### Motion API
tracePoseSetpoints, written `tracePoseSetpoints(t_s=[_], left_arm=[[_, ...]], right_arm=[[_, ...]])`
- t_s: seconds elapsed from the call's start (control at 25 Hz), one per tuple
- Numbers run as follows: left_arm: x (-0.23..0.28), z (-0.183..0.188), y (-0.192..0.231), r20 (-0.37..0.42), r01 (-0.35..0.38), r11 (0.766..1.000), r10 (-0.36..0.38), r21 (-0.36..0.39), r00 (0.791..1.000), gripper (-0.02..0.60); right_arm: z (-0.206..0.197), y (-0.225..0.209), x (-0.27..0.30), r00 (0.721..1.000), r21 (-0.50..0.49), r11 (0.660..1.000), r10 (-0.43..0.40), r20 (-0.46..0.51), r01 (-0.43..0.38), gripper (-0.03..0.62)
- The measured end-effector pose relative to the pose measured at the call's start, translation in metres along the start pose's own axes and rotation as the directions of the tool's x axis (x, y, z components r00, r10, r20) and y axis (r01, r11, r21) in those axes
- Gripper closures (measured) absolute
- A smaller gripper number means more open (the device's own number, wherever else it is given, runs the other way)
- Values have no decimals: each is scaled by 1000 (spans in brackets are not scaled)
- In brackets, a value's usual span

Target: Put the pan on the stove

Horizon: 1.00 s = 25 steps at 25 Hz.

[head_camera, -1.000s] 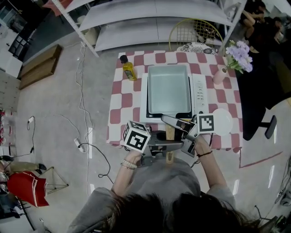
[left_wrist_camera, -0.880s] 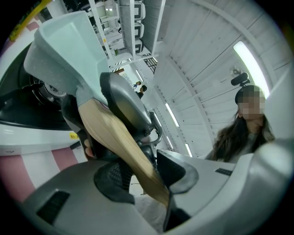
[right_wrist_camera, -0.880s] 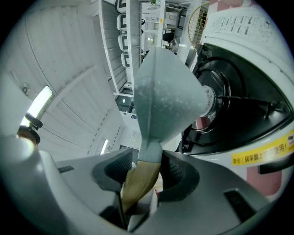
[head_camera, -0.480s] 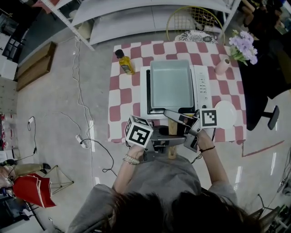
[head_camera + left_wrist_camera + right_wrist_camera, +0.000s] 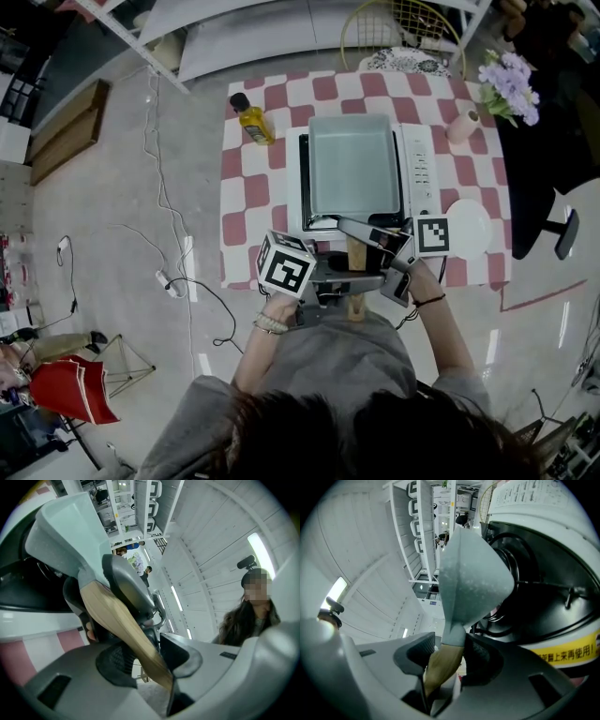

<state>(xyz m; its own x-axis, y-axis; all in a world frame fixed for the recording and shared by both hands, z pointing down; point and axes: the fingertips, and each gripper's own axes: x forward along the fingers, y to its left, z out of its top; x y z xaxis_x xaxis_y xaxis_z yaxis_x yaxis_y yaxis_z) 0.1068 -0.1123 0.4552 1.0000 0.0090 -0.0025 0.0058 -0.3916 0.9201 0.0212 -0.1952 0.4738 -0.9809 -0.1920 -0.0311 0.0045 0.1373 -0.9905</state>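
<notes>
Hardly anything has shifted in the last second: both grippers keep their bite on the handle and the pan stays over the stove.

Head view: the pale grey rectangular pan (image 5: 353,164) sits over the white tabletop stove (image 5: 419,169) on the red-checked table (image 5: 248,187); its wooden handle (image 5: 355,262) sticks out at 6 o'clock; the left gripper (image 5: 352,281) comes in from 9 o'clock and clamps the handle low down; the right gripper (image 5: 361,234) comes in from 3 o'clock and clamps it nearer the pan; an oil bottle (image 5: 251,120) stands at 10 o'clock of the pan, a white plate (image 5: 469,228) at 4 o'clock, a pink vase of flowers (image 5: 506,80) at 2 o'clock.

Left gripper view: jaws pressed onto the wooden handle (image 5: 124,630); the pan (image 5: 70,531) rises at 11 o'clock.

Right gripper view: jaws closed on the handle (image 5: 443,665) just below the pan's neck; the pan (image 5: 471,578) is at 12 o'clock, the stove's black burner (image 5: 543,597) at 3 o'clock; whether the pan's base touches the burner I cannot tell.
</notes>
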Motion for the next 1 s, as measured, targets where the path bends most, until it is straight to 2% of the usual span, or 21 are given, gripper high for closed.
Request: tracePoseSetpoints(t_s=[0.2, 1.0], left_arm=[[4, 3, -2, -1, 16, 1000, -16, -14, 1000, 428], [3, -3, 8, -19, -8, 1000, 8, -23, 1000, 428]], right_arm=[[2, -4, -1, 1000, 15, 1000, -5, -4, 5, 404], [0, -7, -3, 1000, 36, 999, 17, 7, -17, 405]])
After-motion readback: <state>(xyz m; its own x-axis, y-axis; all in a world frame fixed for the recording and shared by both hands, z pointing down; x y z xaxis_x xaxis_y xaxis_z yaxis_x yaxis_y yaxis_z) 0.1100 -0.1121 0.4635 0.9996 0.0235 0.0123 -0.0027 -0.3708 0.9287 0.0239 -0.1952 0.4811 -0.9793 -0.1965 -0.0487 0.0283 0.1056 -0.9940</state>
